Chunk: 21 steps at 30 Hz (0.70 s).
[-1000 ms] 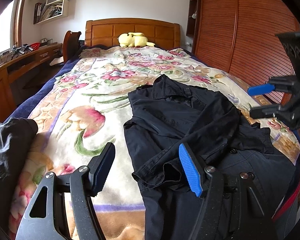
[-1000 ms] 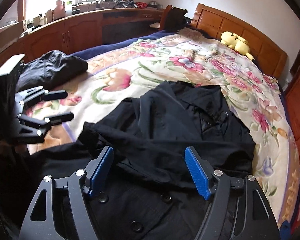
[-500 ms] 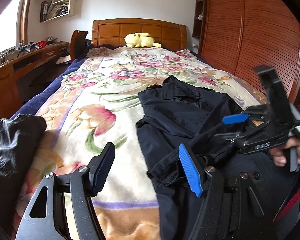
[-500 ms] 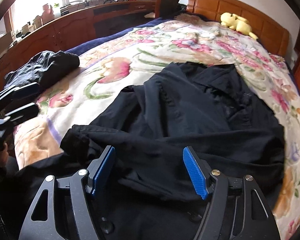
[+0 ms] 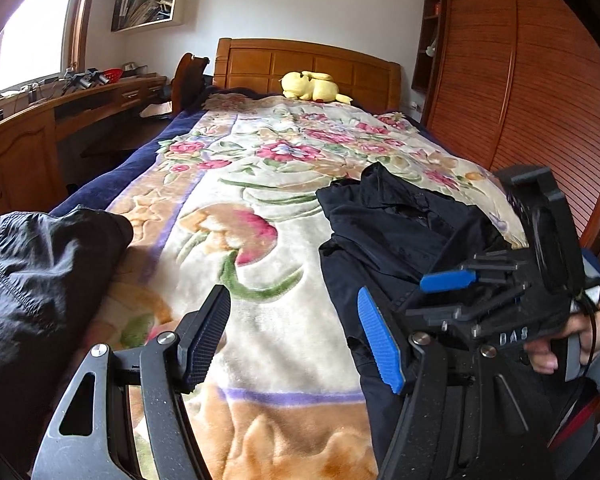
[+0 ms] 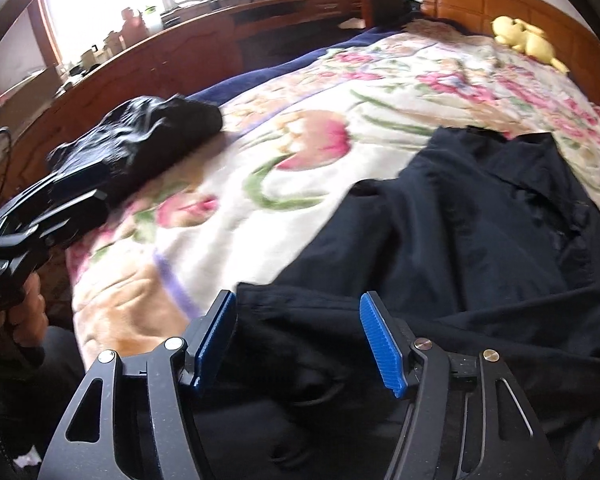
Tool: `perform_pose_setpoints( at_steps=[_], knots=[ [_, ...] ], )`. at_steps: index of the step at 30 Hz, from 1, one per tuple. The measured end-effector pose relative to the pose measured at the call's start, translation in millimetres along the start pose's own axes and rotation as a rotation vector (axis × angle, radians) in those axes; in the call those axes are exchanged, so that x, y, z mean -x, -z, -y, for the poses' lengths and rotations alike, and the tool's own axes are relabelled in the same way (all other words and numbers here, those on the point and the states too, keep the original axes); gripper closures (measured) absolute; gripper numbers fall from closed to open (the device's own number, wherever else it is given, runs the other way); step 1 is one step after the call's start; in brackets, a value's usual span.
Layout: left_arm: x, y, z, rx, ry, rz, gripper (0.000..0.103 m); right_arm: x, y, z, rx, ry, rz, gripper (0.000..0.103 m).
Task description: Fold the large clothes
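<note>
The black jacket [image 6: 480, 220] is lying lengthwise on the bed [image 5: 260, 208], collar toward the headboard. The right hand-held gripper [image 6: 298, 340], jaws wide, is hovering nearest, over its near hem; the left hand-held gripper [image 5: 294, 340], also wide, is hanging just beside it.

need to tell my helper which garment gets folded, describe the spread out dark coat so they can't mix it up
Start at the bed with the floral blanket. The dark coat lies spread flat on its near right part, collar toward the headboard. The other dark garment sits bunched in a shiny heap at the left edge.
</note>
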<state>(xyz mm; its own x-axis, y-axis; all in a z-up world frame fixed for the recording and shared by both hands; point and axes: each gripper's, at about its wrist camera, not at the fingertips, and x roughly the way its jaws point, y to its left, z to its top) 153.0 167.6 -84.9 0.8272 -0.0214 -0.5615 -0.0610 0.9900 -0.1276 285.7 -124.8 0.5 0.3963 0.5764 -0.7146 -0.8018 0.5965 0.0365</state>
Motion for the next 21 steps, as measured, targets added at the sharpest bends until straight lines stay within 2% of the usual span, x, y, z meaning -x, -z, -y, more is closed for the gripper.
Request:
perform_pose_setpoints(
  at_steps=[2,3,4,7,12,17,21],
  knots=[
    [0,0,0,-0.002,0.000,0.001,0.036,-6,5,-1,0.014,-0.008,-0.030,0.044],
    [0,1,0,-0.003,0.000,0.001,0.036,-11,6,-4,0.021,-0.010,-0.045,0.052],
    [0,1,0,-0.002,0.000,0.000,0.036,-14,9,-6,0.029,-0.013,-0.058,0.068],
    [0,1,-1,-0.001,0.003,0.005,0.036,-9,21,-9,0.045,-0.025,-0.059,0.085],
    [-1,1,0,0.001,0.011,0.007,0.036,16,45,-8,-0.008,-0.054,0.002,0.091],
    [-1,0,9,-0.021,0.016,0.001,0.036,38,76,-13,-0.065,-0.039,0.058,0.092],
    [-4,0,17,-0.042,0.020,-0.009,0.036,46,101,-16,-0.111,-0.033,0.067,0.092]
  ],
)
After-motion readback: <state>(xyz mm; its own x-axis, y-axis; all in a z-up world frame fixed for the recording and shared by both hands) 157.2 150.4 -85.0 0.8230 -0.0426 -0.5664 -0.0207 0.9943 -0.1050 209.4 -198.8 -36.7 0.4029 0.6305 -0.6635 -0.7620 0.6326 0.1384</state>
